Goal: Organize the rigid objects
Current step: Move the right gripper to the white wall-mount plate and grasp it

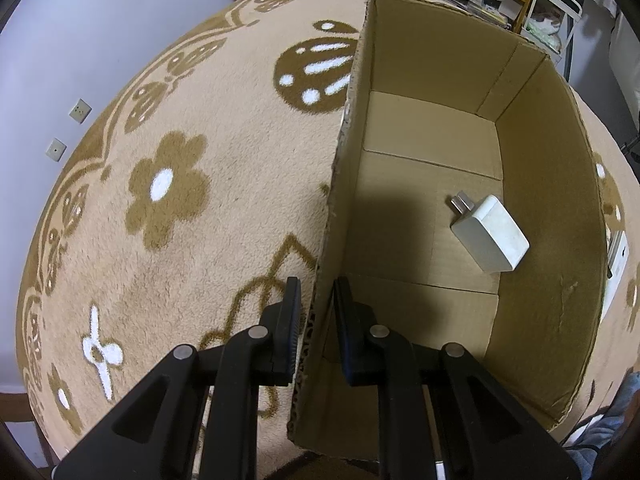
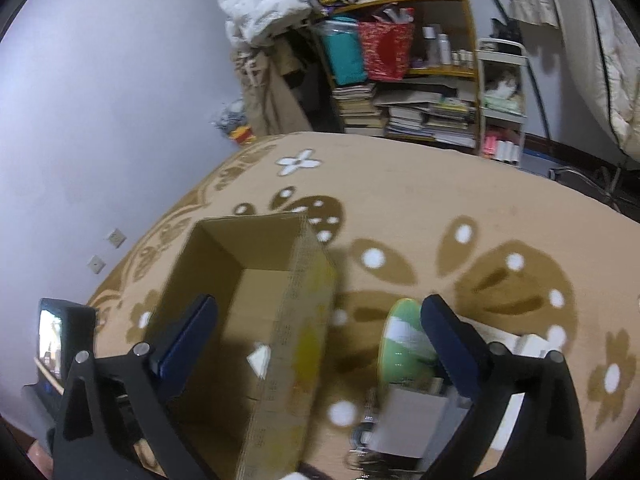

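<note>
The cardboard box (image 1: 440,152) is taken as the landmark. Its near-left wall is pinched by the left gripper (image 1: 316,312), whose 2 jaws are closed almost fully on the corrugated edge, 1 pad outside and 1 inside, so the box is steadied on the patterned blanket (image 1: 180,200). On the box floor, toward its right wall, 1 white power adapter (image 1: 490,236) is seen lying flat, its metal prongs pointing toward the far-left corner. The right gripper (image 2: 320,332) is held above the box's right wall with its jaws spread as wide as they go and nothing between the pads; the box's rim (image 2: 296,320) passes beneath the gap. Outside the box, just beyond that right wall, the remaining things are clustered: a green disc-like object (image 2: 400,344), perhaps a lid or roll of tape, since motion blur prevents a firmer name, and below it a grey-white boxy item (image 2: 412,424), with something metallic beside it. These lie to the lower right of the open jaws, so the right hand is judged the nearer for the next pick. The disc's long axis runs roughly upright in the right wrist view, parallel to the jaw faces. The box wall stands between those items and the box floor, and would have to be cleared.
</note>
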Demonstrator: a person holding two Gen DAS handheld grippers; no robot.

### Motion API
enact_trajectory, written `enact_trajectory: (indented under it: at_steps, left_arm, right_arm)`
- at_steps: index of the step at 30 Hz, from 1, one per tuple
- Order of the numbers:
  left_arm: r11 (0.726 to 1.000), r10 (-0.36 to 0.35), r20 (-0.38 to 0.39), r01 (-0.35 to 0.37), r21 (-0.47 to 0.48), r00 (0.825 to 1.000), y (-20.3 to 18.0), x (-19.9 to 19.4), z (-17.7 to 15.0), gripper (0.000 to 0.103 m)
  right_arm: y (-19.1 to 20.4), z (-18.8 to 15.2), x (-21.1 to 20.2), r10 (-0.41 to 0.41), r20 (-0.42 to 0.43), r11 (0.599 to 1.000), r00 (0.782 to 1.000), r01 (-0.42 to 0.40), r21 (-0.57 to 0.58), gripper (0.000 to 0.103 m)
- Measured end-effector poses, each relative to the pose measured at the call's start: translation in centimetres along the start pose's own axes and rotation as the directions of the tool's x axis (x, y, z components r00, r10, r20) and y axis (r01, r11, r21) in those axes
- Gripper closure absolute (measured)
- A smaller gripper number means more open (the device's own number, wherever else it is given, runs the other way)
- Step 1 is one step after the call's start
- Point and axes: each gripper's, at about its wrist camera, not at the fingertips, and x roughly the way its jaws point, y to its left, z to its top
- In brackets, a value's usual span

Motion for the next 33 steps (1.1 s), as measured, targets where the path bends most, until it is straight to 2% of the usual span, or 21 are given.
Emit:
enact_trajectory:
  at_steps: [5, 9, 14, 26, 27, 30, 33]
  left_arm:
    - [1.0, 0.001, 0.0, -0.001, 0.0, 1.0, 0.0, 0.1, 0.0, 0.086]
    - [1.0, -0.009, -0.003, 0.009, -0.009, 1.0, 0.2, 0.1, 0.0, 0.086]
    - [1.0, -0.005, -0.003, 0.005, -0.007, 1.0, 0.3, 0.1, 0.1, 0.087]
    - [1.0, 0.015, -0.001, -0.015, 0.006, 1.0, 0.0, 0.2, 0.1, 0.087]
    - [1.0, 0.015, -0.002, -0.015, 0.005, 1.0, 0.0, 0.2, 0.1, 0.086]
    - [1.0, 0.011, -0.002, -0.011, 0.002, 1.0, 0.1, 0.1, 0.0, 0.086]
    - [1.0, 0.01, -0.002, -0.01, -0.001, 1.0, 0.0, 0.1, 0.0, 0.087]
  right_arm:
    - [-1.9, -0.2, -0.4, -0.115, 0.008, 0.993, 0.993, 0.115, 0.001, 0.0]
    - [-4.1, -0.7, -0.9, -0.168, 0.006, 0.986, 0.986, 0.168, 0.024, 0.0]
    - [-6.8, -1.8, -1.5, -0.199, -0.016, 0.975, 0.98, 0.2, 0.097, 0.0]
    - [-10.6, -3.6, -0.8, -0.264, -0.078, 0.944, 0.961, 0.274, 0.183, 0.0]
    - [-11.0, -3.8, -0.6, -0.268, -0.089, 0.94, 0.959, 0.28, 0.195, 0.005]
    - [-12.2, -4.3, -0.2, -0.277, -0.122, 0.926, 0.953, 0.299, 0.231, 0.008]
    - [-13.3, -4.9, 0.3, -0.285, -0.163, 0.91, 0.944, 0.321, 0.263, 0.019]
